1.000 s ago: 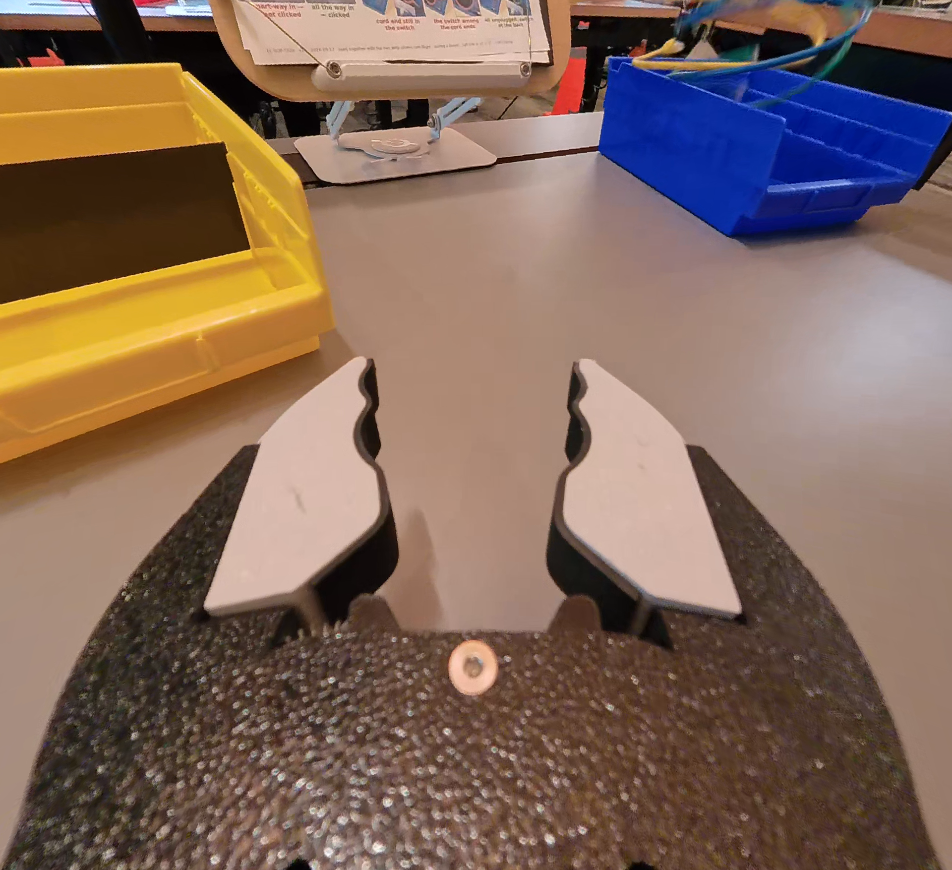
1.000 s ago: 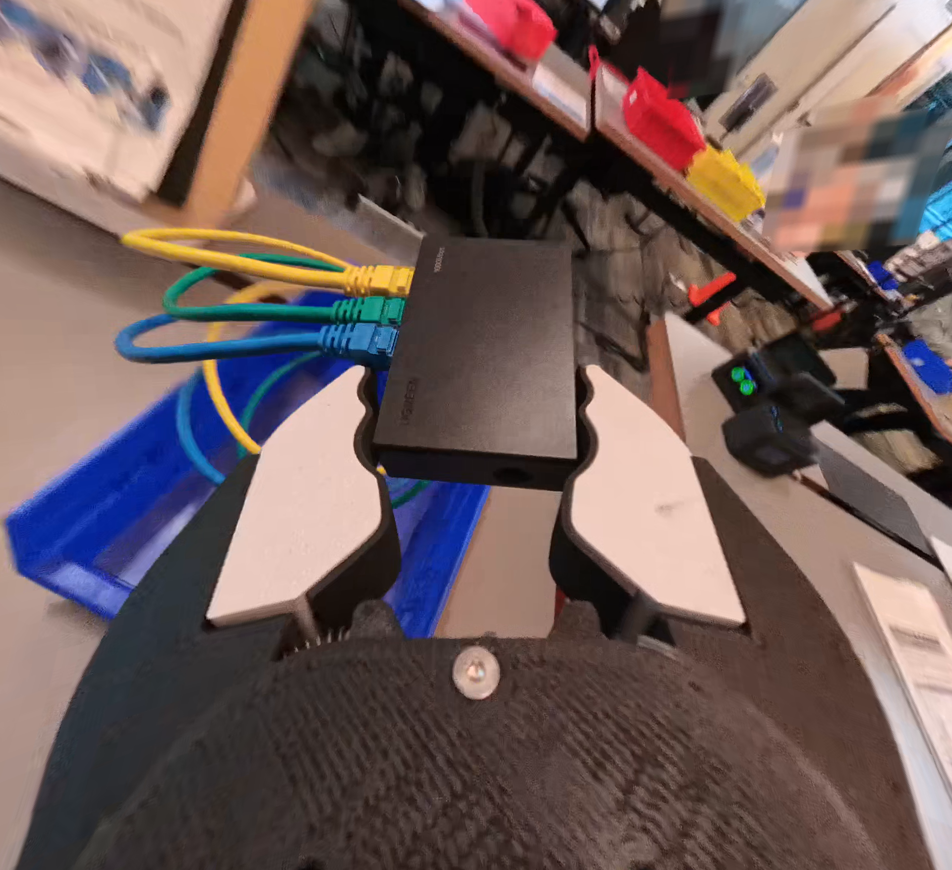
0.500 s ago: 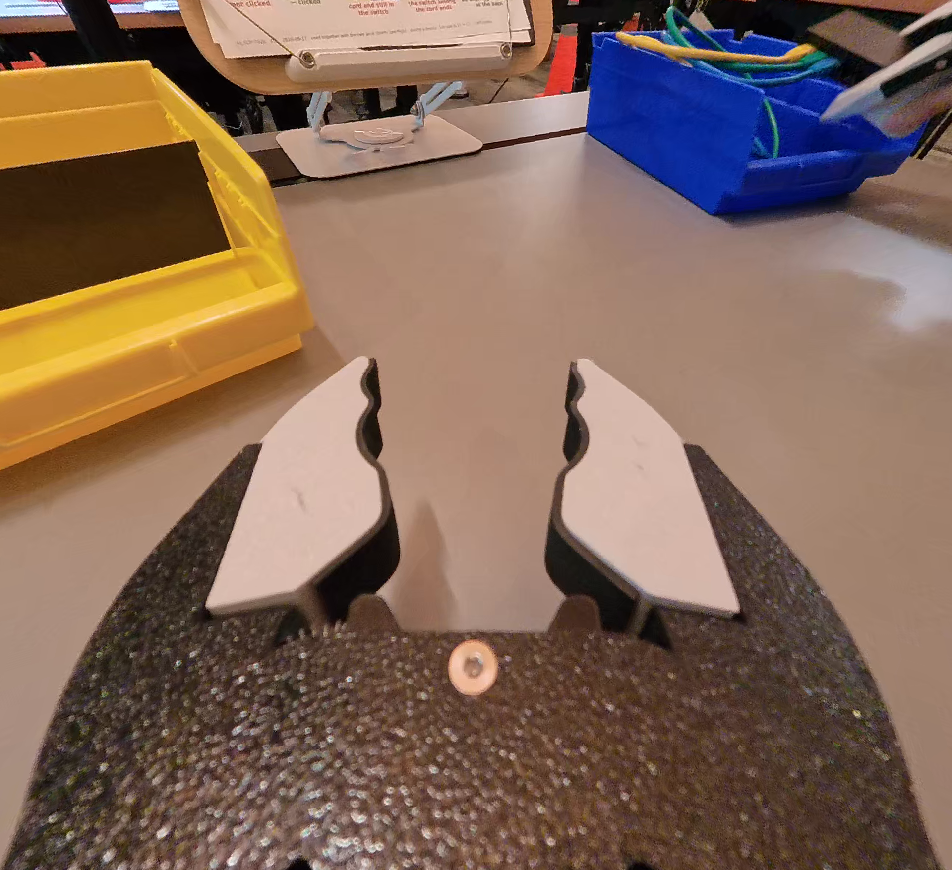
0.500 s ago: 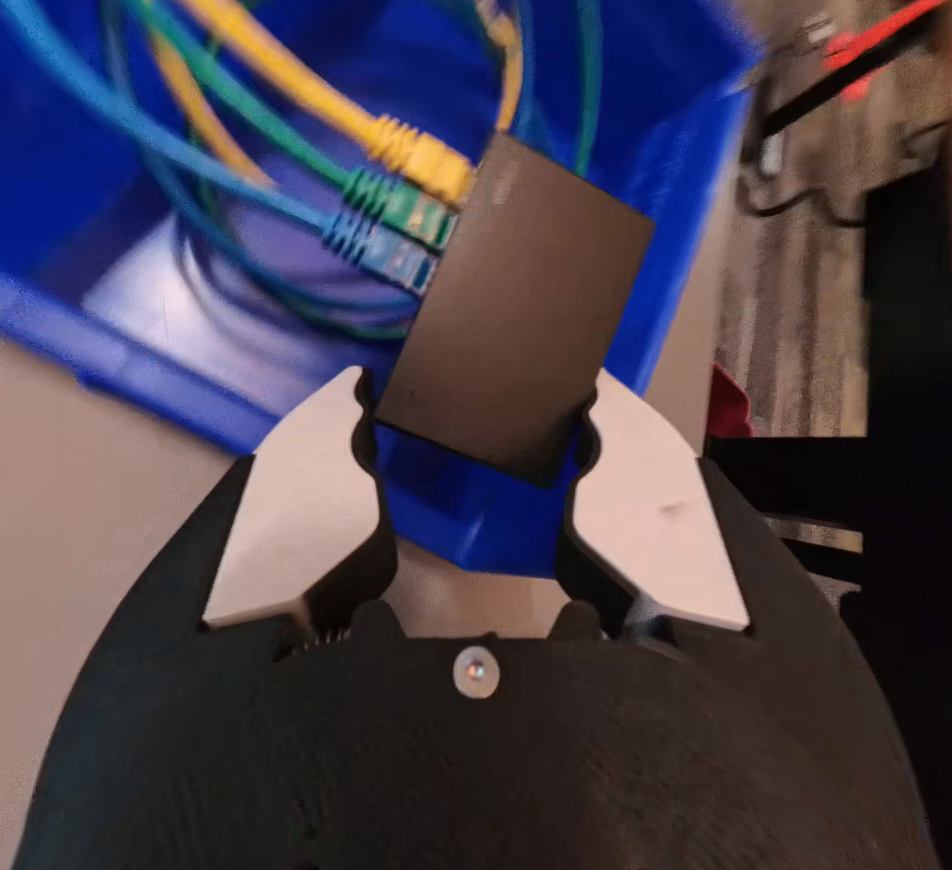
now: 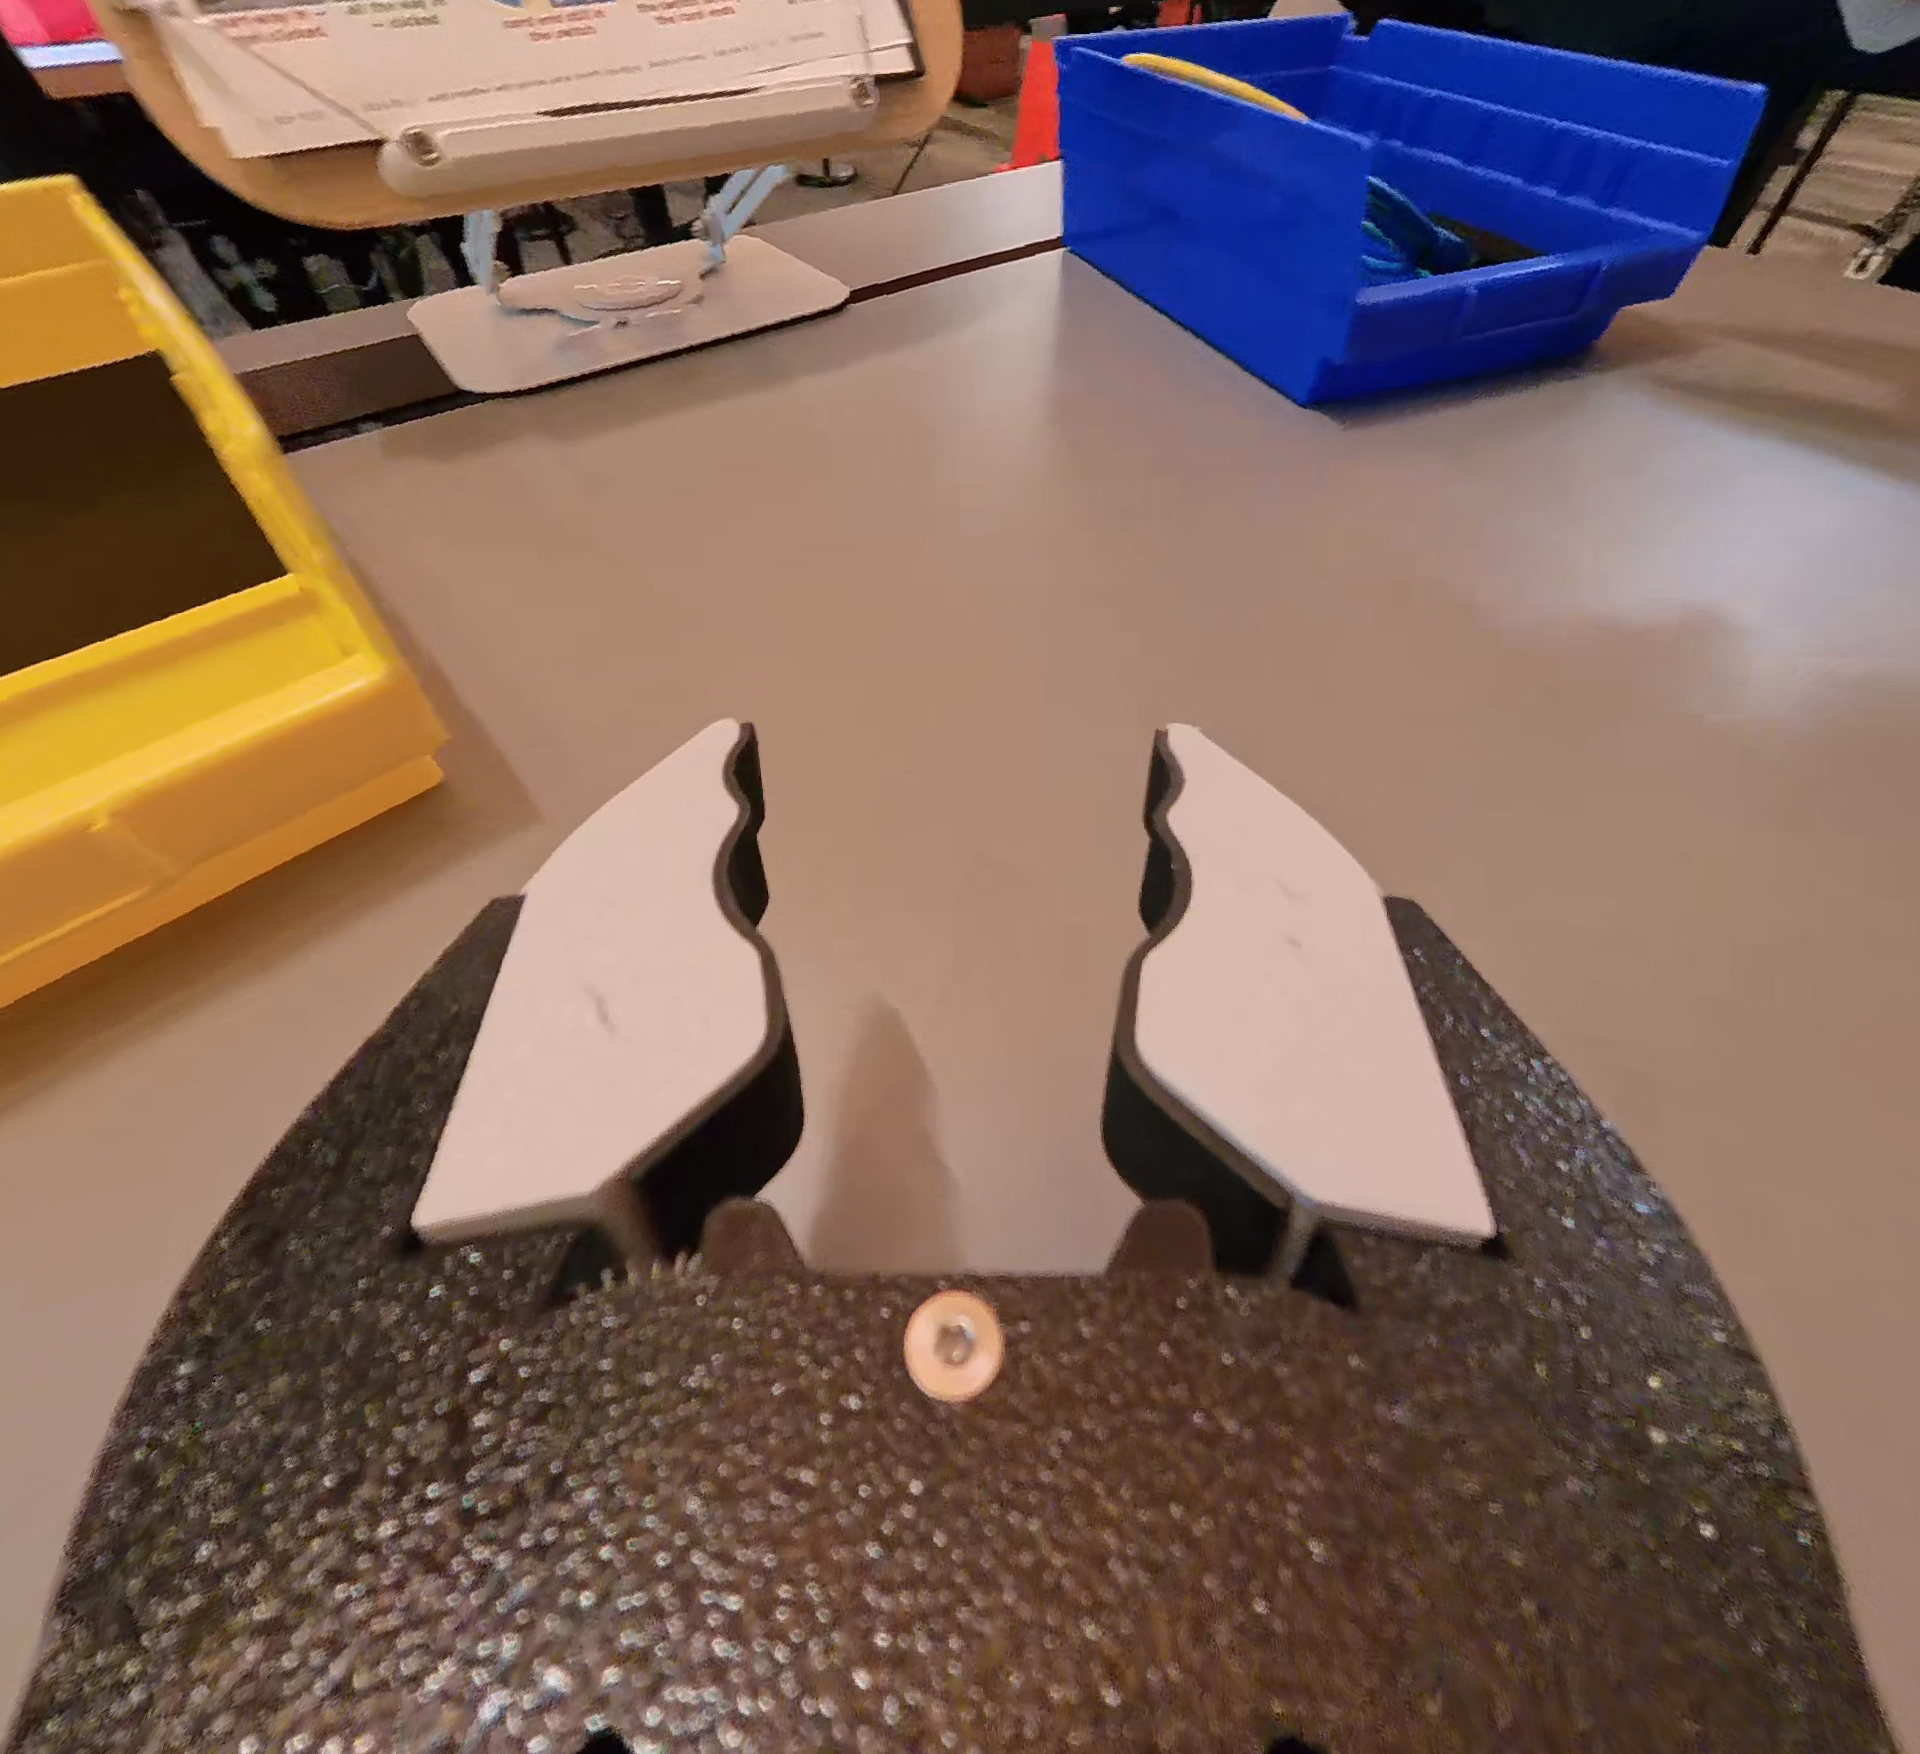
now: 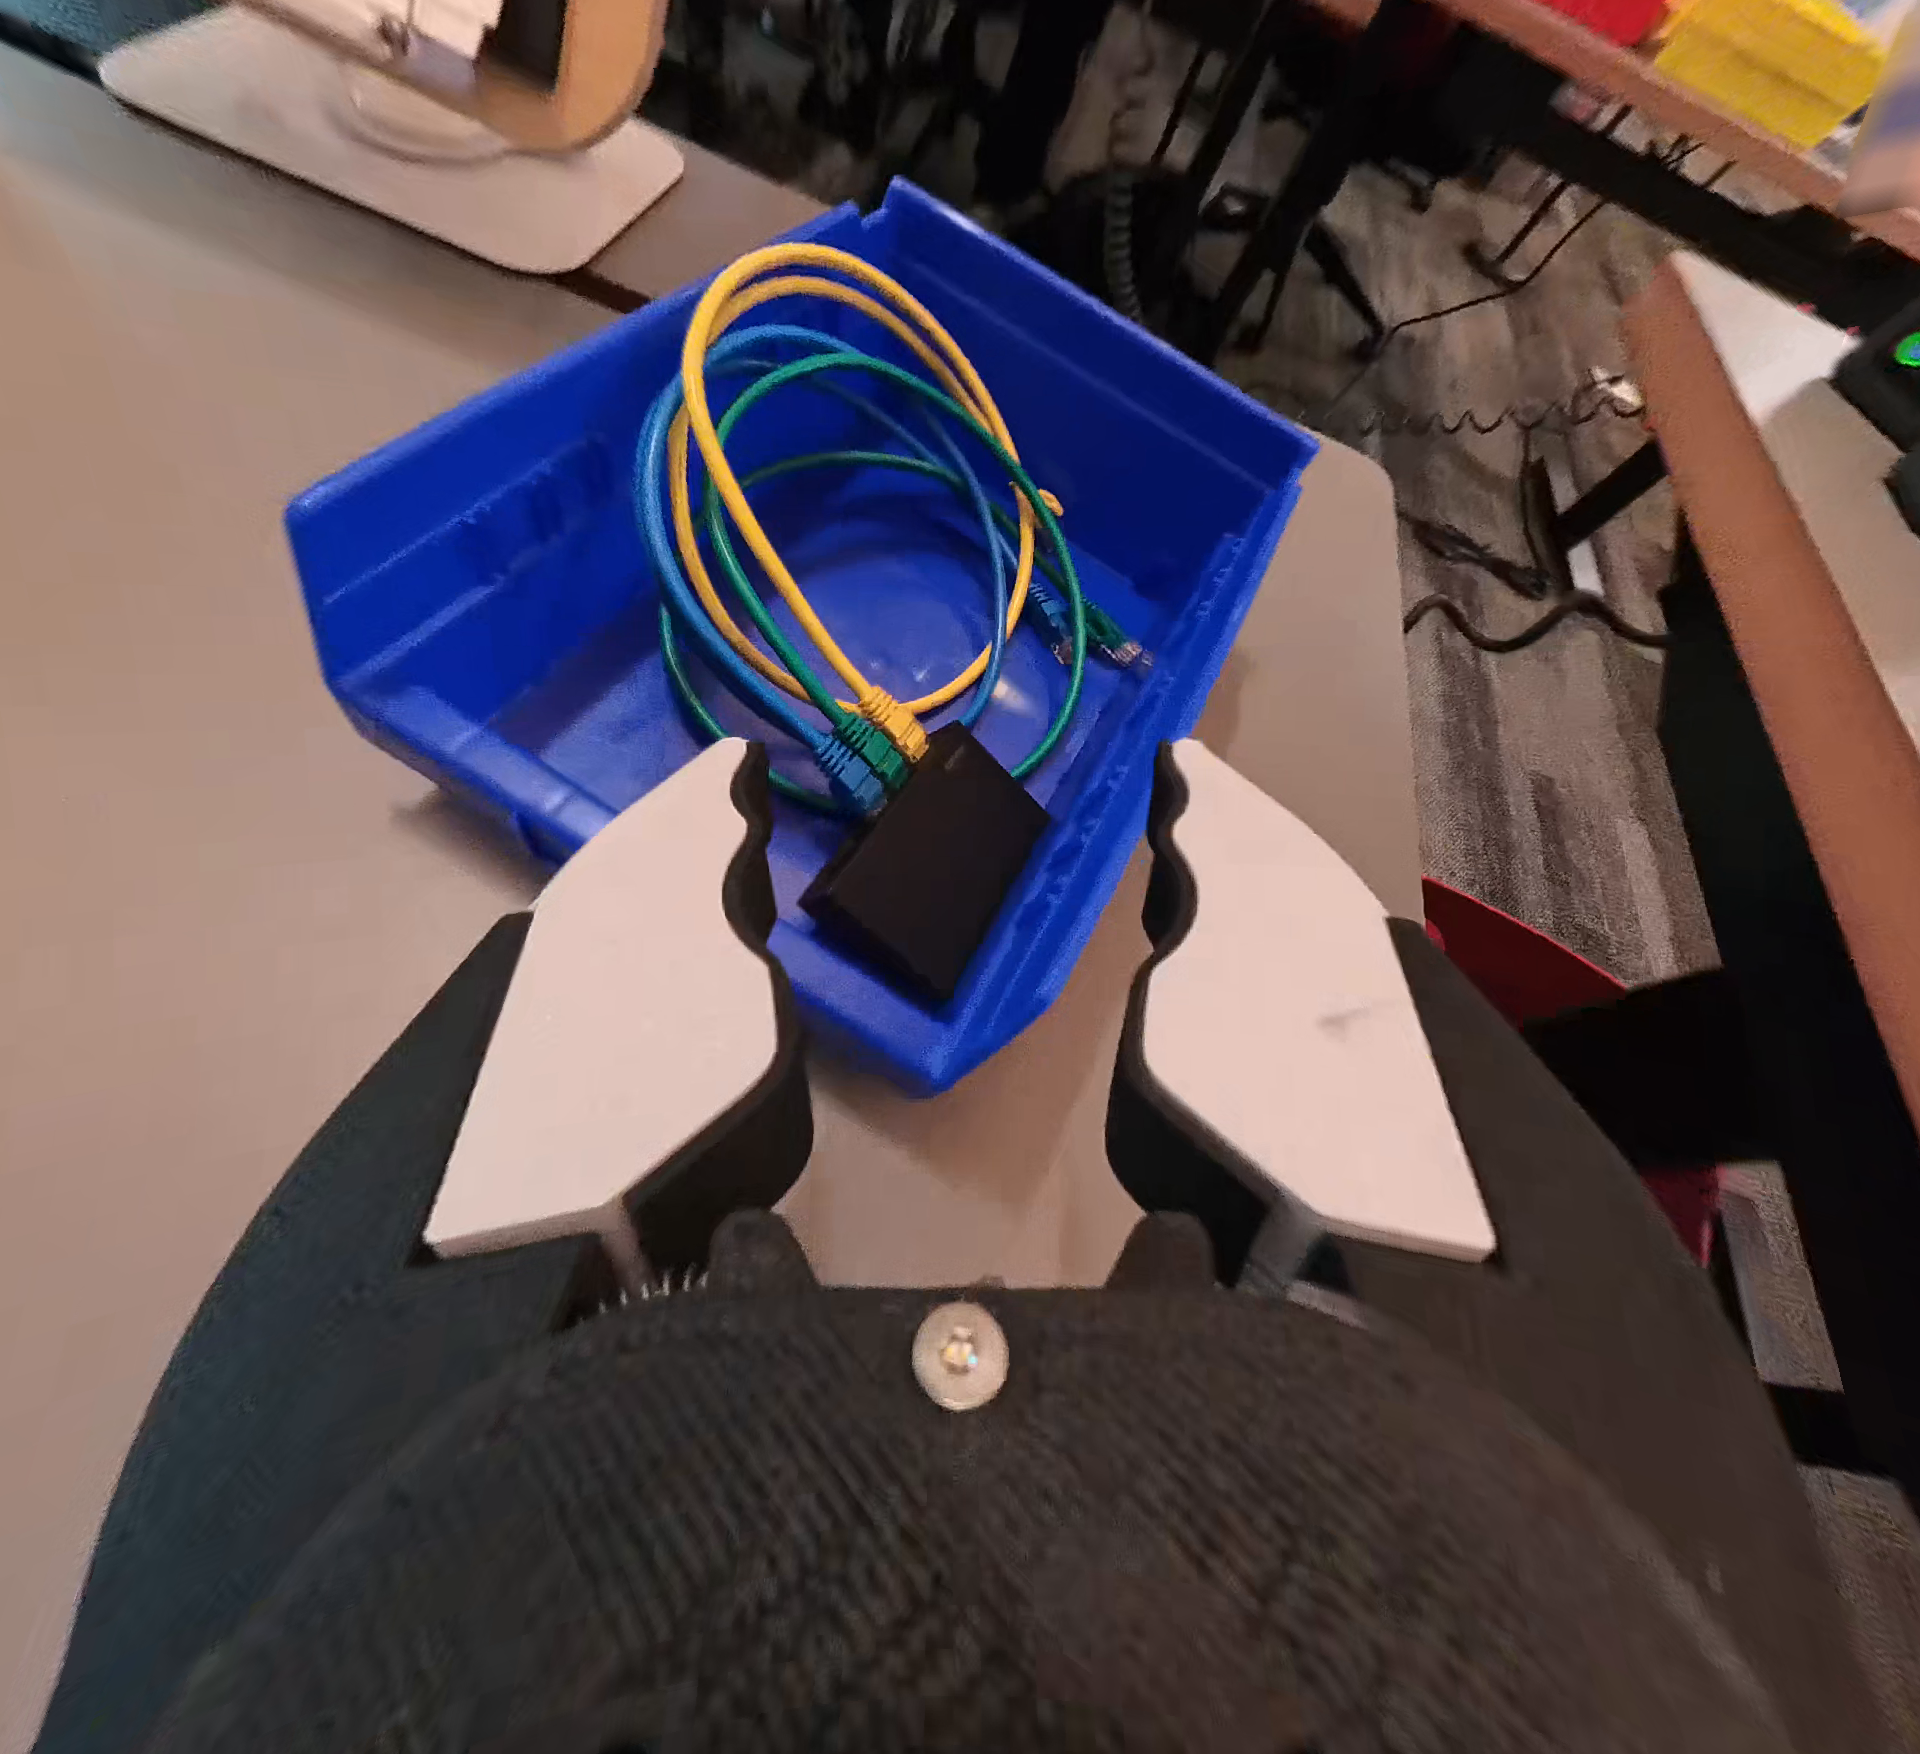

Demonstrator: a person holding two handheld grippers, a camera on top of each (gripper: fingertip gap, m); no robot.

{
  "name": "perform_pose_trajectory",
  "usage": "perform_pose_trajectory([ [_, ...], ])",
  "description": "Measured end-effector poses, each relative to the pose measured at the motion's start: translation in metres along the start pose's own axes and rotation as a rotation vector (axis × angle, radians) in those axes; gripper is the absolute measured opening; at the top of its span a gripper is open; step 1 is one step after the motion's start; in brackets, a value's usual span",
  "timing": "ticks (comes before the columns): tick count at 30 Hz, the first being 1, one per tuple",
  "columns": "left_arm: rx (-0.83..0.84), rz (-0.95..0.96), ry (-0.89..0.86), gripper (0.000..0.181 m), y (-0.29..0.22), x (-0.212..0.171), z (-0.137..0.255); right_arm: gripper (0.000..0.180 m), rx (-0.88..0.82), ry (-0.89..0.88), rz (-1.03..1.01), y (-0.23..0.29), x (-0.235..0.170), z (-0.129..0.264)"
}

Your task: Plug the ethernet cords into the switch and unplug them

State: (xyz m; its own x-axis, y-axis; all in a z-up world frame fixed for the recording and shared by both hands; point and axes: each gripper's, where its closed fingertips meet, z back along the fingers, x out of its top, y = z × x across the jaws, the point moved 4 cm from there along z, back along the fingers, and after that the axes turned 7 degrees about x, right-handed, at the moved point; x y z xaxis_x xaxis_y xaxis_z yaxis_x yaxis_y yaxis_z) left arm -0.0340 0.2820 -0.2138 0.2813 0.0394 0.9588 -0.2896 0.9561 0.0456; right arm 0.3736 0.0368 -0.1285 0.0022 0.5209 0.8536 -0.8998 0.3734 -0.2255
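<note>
The black switch [image 6: 930, 863] lies in the near right corner of the blue bin [image 6: 436, 551]. A yellow cord [image 6: 717, 416], a green cord [image 6: 1070, 603] and a blue cord [image 6: 649, 499] are plugged into its far side and coil in the bin. Their free ends [image 6: 1091, 639] lie by the bin's right wall. My right gripper [image 6: 956, 759] is open and empty, above and short of the bin. My left gripper [image 5: 951, 738] is open and empty, low over the grey table [image 5: 1039, 561]. The bin [image 5: 1247, 229] sits at the far right in the left wrist view, with a yellow cord [image 5: 1205, 78] showing.
A yellow bin [image 5: 177, 696] with a dark divider stands at the left. An instruction board on a white stand [image 5: 623, 302] is at the table's back edge. The table's right edge [image 6: 1392, 665] drops to the floor beside the blue bin. Other tables stand behind.
My right gripper let go of the switch, which now lies in the blue bin with its cords, and it pulled back and up. The left gripper stayed open and shifted slightly.
</note>
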Motion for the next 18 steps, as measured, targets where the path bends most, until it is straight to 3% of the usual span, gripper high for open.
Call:
perform_pose_trajectory([
  [4,-0.074,-0.071,-0.014,0.07,-0.034,0.021,-0.024,0.068,-0.043,-0.095,-0.092,0.017,-0.017,0.025],
  [10,-0.129,-0.328,0.107,0.074,-0.096,0.065,-0.098,0.074,0.001,-0.165,-0.17,0.043,-0.049,0.029],
  [12,-0.152,-0.368,0.17,0.086,-0.116,0.085,-0.124,0.077,-0.02,-0.14,-0.159,0.039,-0.056,0.03],
  [18,-0.234,-0.132,0.243,0.094,-0.158,0.136,-0.199,0.084,-0.089,-0.207,-0.181,0.016,-0.053,0.051],
])
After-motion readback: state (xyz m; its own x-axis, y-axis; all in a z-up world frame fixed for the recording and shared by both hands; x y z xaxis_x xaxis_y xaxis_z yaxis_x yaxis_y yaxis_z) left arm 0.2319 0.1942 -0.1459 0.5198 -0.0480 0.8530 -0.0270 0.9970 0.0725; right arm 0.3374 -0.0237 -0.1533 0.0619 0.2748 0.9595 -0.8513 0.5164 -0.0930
